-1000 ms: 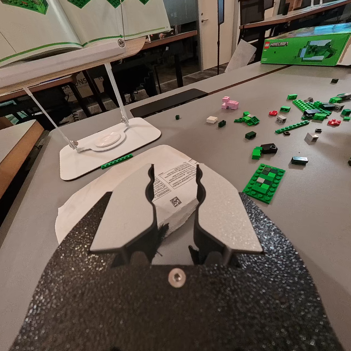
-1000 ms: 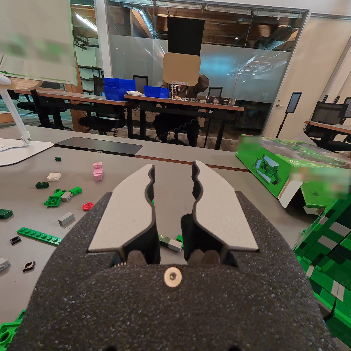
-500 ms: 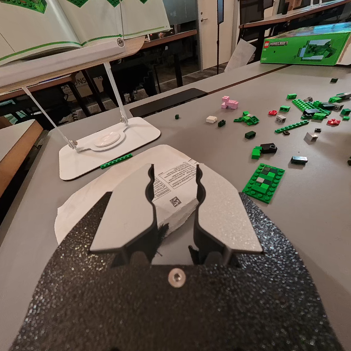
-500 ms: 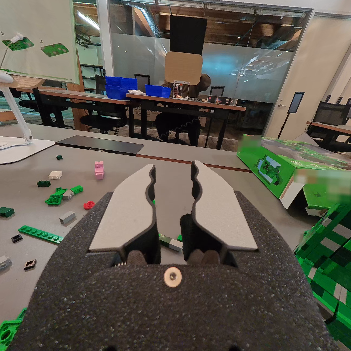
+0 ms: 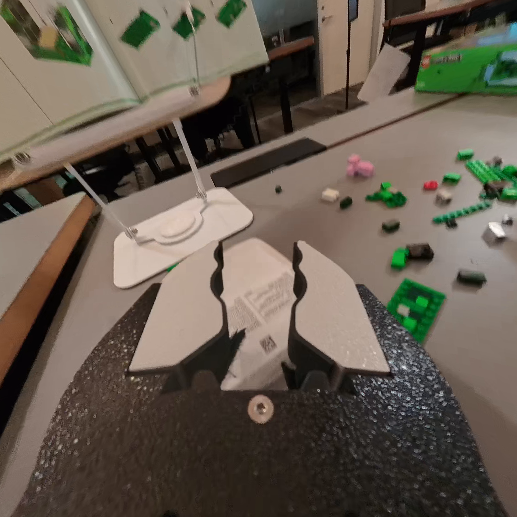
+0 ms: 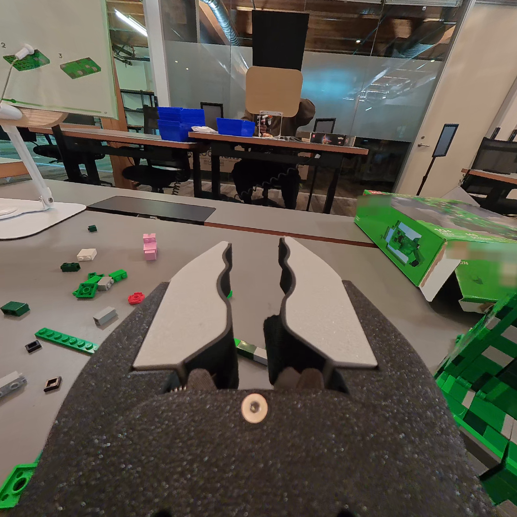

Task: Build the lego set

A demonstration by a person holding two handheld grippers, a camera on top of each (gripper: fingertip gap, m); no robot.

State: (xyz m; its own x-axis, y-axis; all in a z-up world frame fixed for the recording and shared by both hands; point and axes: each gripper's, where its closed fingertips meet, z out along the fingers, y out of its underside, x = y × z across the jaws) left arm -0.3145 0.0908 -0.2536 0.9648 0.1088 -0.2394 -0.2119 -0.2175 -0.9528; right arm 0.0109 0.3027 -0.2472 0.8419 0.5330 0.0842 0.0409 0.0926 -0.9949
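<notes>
My left gripper (image 5: 257, 249) is open and empty above a white paper bag (image 5: 260, 296) on the grey table. A green plate with dark, white and green tiles (image 5: 414, 307) lies to its right. Loose bricks are scattered farther right, among them a pink pig (image 5: 359, 166) and a long green plate (image 5: 461, 211). My right gripper (image 6: 254, 249) is open and empty above the table. A small green, dark and grey piece (image 6: 251, 354) lies between its fingers. A large green built model (image 6: 484, 386) stands at the right edge.
An instruction book on a white stand (image 5: 181, 232) sits at the back left; it also shows in the right wrist view (image 6: 36, 212). The green set box (image 6: 436, 240) lies at the back right. A person sits at a far desk (image 6: 277, 142). The pink pig (image 5: 359, 166) is about 20 cm from my right fingertips and 30 cm from my left.
My left gripper has moved forward and tilted up over the paper bag; its view is blurred by motion. My right gripper has shifted slightly, and the built model sits farther right.
</notes>
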